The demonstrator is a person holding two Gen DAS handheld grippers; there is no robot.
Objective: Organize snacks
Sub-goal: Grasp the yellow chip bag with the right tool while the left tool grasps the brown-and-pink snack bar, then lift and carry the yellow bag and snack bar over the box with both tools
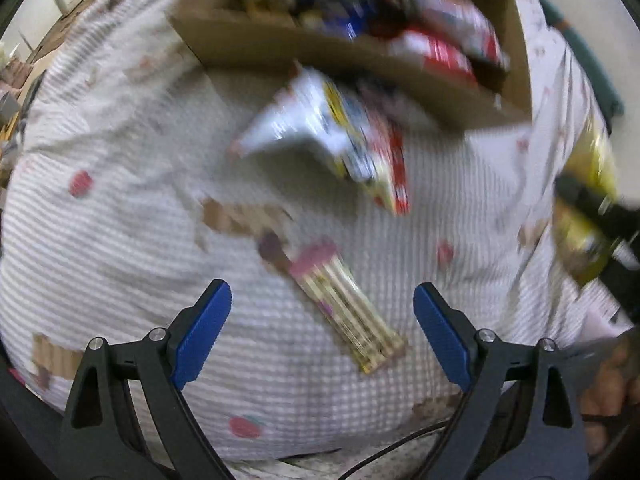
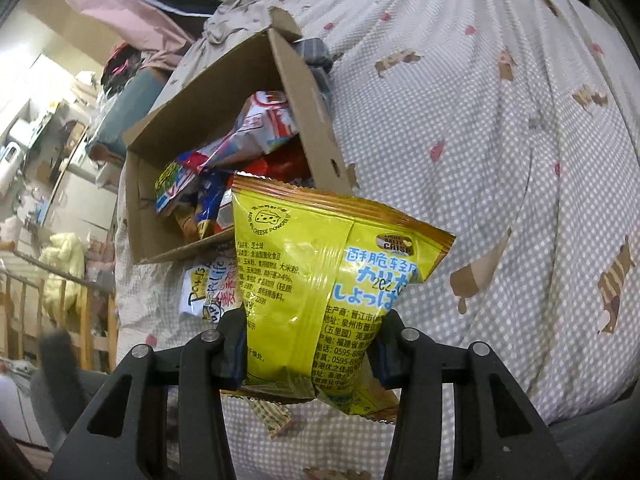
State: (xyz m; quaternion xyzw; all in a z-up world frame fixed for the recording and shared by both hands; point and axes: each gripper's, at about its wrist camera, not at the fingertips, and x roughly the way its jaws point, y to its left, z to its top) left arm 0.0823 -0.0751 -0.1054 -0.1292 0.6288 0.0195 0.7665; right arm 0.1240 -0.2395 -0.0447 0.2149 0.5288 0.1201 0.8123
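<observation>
My right gripper (image 2: pixel 310 354) is shut on a yellow chip bag (image 2: pixel 320 280) and holds it above the bed, in front of a cardboard box (image 2: pixel 304 92) full of snack packs. The bag and gripper also show at the right edge of the left wrist view (image 1: pixel 592 200). My left gripper (image 1: pixel 322 320) is open and empty, its blue pads above a thin striped pink-and-yellow snack pack (image 1: pixel 344 304) lying on the bedsheet. A white and yellow snack bag (image 1: pixel 332 136) lies beside the box (image 1: pixel 320 52). The left wrist view is blurred.
The box and snacks rest on a bed with a grey checked sheet (image 2: pixel 480 160) printed with dogs. A white snack bag (image 2: pixel 208 284) lies below the box. A cluttered room with shelves (image 2: pixel 48 160) is to the left.
</observation>
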